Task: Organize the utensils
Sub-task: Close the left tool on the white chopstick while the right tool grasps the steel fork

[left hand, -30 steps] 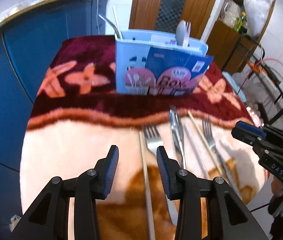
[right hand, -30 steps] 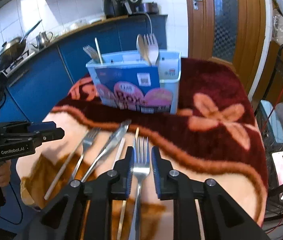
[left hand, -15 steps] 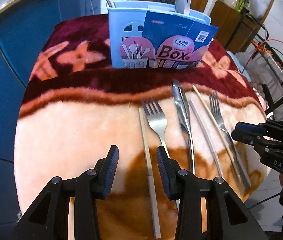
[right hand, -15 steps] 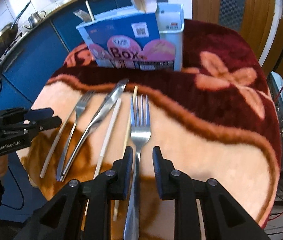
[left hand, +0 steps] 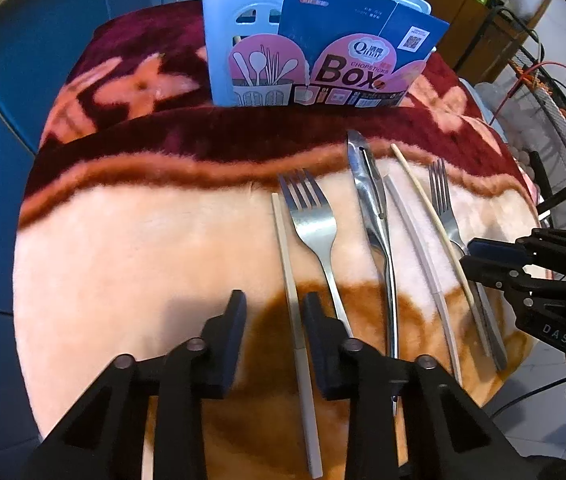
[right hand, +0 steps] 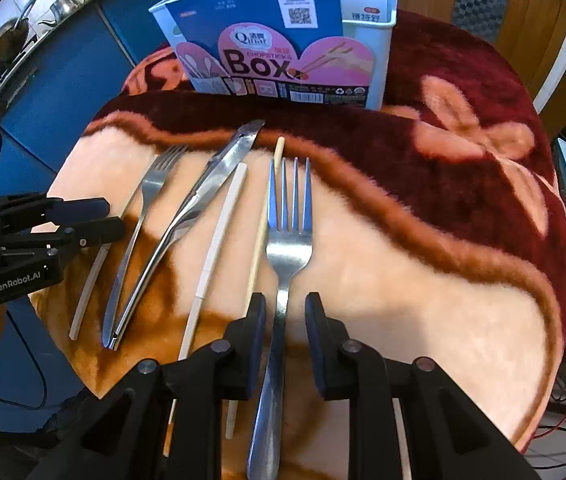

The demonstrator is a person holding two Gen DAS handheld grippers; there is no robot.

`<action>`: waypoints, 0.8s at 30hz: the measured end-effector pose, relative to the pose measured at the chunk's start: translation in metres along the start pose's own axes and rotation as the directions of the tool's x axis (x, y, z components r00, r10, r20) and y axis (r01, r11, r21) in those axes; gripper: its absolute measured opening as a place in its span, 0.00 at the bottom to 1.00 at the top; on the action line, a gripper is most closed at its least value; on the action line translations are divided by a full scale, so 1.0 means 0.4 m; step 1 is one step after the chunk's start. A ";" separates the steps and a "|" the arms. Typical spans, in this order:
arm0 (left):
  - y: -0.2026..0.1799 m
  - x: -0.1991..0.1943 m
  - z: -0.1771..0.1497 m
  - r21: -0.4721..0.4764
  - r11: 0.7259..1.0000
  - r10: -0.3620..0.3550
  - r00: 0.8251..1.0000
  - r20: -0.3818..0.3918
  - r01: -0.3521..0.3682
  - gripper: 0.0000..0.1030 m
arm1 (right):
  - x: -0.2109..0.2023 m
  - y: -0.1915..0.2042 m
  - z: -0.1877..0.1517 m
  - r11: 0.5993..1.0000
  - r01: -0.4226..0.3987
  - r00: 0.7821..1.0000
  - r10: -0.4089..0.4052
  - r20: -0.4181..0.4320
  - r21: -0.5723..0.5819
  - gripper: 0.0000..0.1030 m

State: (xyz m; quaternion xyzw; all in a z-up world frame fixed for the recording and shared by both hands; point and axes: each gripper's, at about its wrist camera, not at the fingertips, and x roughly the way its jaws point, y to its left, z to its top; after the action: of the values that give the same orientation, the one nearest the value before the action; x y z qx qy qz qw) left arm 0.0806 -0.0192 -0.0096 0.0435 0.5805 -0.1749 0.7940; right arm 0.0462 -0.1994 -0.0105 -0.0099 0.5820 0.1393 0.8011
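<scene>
The top of the holder (left hand: 219,40) is cut off in both views, so you cannot count what stands in it. Only a few tips show above the rim. Its printed card sleeve (right hand: 267,40) hides most of the front wall. Your own fingers cover the near ends of the two pieces you are working over. The bench is wholly under a blanket (left hand: 143,260).

The left gripper (left hand: 271,300) has its jaws apart. They have just been closing, with the pale chopstick (left hand: 289,280) between them. It lies close against the right-hand finger, and a clear gap remains to the other, so it is not clamped.

The right gripper (right hand: 283,300) also has its jaws apart, astride the handle of the outer fork (right hand: 289,240). Cloth shows on both sides of the handle, and the tines point straight ahead of the jaws.

Six pieces lie on the blanket:
- Two forks: the outer fork and the inner fork (left hand: 311,224), which lies just right of the left jaws.
- Three chopsticks: the pale one, a grey chopstick (left hand: 415,248) and a thin bamboo chopstick (left hand: 431,220), the last two between the two grippers.
- One long steel piece (left hand: 371,200) beside the inner fork. It is probably a knife, though its far end looks doubled like slim tongs.

The holder stands well beyond both pairs of jaws.
</scene>
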 end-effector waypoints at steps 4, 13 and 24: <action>-0.002 0.008 0.010 0.004 0.999 -0.039 0.999 -0.023 0.039 0.11 | 0.017 0.007 0.019 1.000 -0.004 1.000 0.004 -0.018 -0.007 0.22; 0.004 0.027 0.035 -0.018 0.998 -0.058 0.996 -0.071 0.057 0.11 | 0.029 0.015 0.030 1.000 0.003 1.000 -0.004 -0.021 -0.022 0.13; 0.026 0.001 -0.009 -0.051 0.991 -0.118 0.991 0.068 0.122 0.06 | 0.002 -0.021 -0.021 0.996 -0.064 0.989 0.056 0.135 0.054 0.07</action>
State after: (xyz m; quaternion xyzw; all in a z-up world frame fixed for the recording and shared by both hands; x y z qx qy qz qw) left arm 0.0809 -0.0088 -0.0124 -0.0193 0.5606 -0.2077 0.8014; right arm 0.0407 -0.2087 -0.0151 0.0403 0.5309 0.1465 0.8337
